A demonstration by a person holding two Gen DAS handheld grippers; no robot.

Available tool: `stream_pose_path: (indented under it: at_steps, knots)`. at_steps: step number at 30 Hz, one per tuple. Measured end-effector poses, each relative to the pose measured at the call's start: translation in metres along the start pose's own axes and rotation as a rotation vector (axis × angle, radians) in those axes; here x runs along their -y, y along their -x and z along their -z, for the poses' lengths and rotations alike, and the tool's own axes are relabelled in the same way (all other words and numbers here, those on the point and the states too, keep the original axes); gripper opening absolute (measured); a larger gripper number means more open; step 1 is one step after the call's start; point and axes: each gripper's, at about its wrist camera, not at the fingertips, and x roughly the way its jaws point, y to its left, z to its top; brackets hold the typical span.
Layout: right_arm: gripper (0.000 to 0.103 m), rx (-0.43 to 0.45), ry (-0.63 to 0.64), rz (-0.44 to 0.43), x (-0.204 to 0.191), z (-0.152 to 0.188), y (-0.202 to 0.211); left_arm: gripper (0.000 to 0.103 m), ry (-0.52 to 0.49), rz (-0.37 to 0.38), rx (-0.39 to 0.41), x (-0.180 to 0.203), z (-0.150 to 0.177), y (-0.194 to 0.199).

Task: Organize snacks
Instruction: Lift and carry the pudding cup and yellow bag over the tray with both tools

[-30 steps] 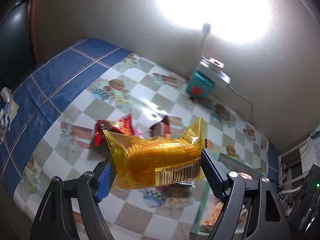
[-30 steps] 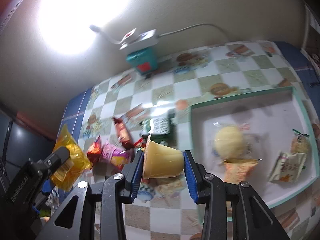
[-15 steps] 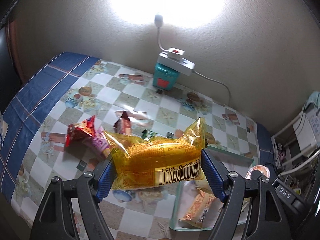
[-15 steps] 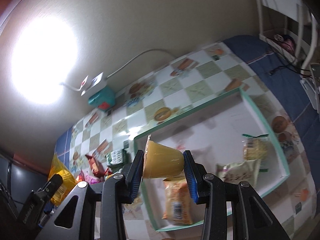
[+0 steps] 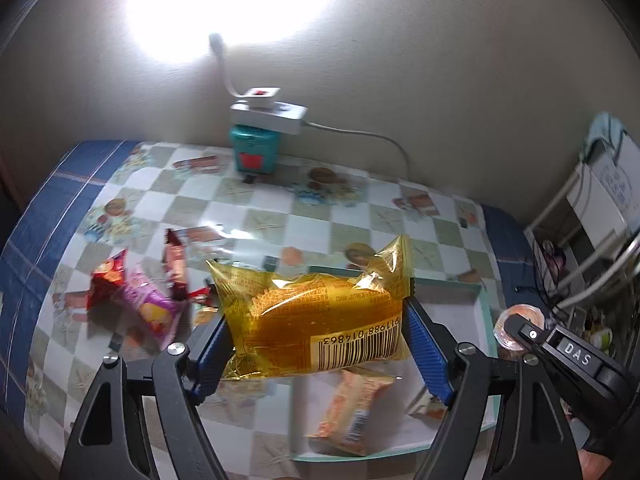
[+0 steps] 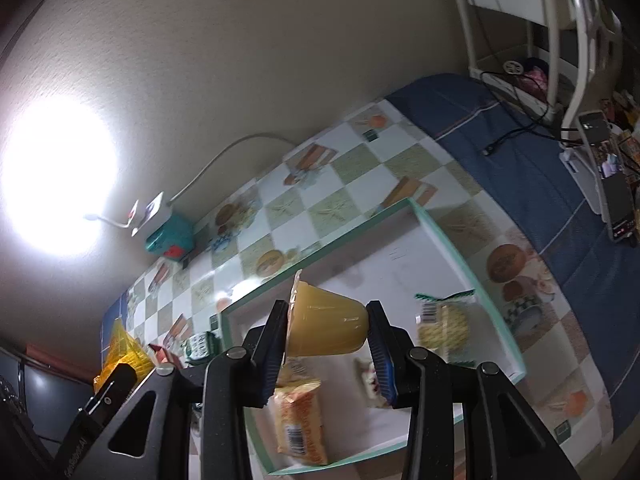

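My left gripper [image 5: 316,344] is shut on a yellow snack packet [image 5: 316,320] with a barcode, held in the air over the near left edge of the green-rimmed white tray [image 5: 486,304]. My right gripper [image 6: 328,340] is shut on a yellow jelly cup [image 6: 326,328] lying sideways between the pads, above the tray [image 6: 452,248]. The tray holds an orange packet [image 6: 300,420], a green-edged yellow packet [image 6: 444,320] and a small white packet [image 6: 370,380]. Loose snacks lie on the table left of the tray: a red packet [image 5: 106,284], a pink packet [image 5: 150,310] and a dark red bar [image 5: 174,260].
A checked tablecloth [image 5: 260,212] with blue borders covers the table. At the wall stands a teal box [image 5: 254,154] with a white power strip [image 5: 268,114] and lamp on it. A white rack [image 6: 560,40] and cables stand at the right. The right gripper's body [image 5: 568,356] shows beside the tray.
Both grippers have swung rightward from the loose snack pile to above the tray, rolling as they went. Each still grips its same snack.
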Motion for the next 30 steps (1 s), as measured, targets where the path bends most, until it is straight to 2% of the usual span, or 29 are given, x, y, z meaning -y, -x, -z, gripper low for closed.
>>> stream_pose_path:
  at_steps: [12,30]
  knots:
    - [0.042,0.011,-0.028,0.064,0.034,-0.020,-0.019,0.081,-0.139,0.043,-0.040,0.066,0.011,-0.041]
    - [0.042,-0.077,-0.009,0.153,0.060,-0.019,-0.084,0.081,-0.321,0.010,-0.119,0.110,0.043,-0.111]
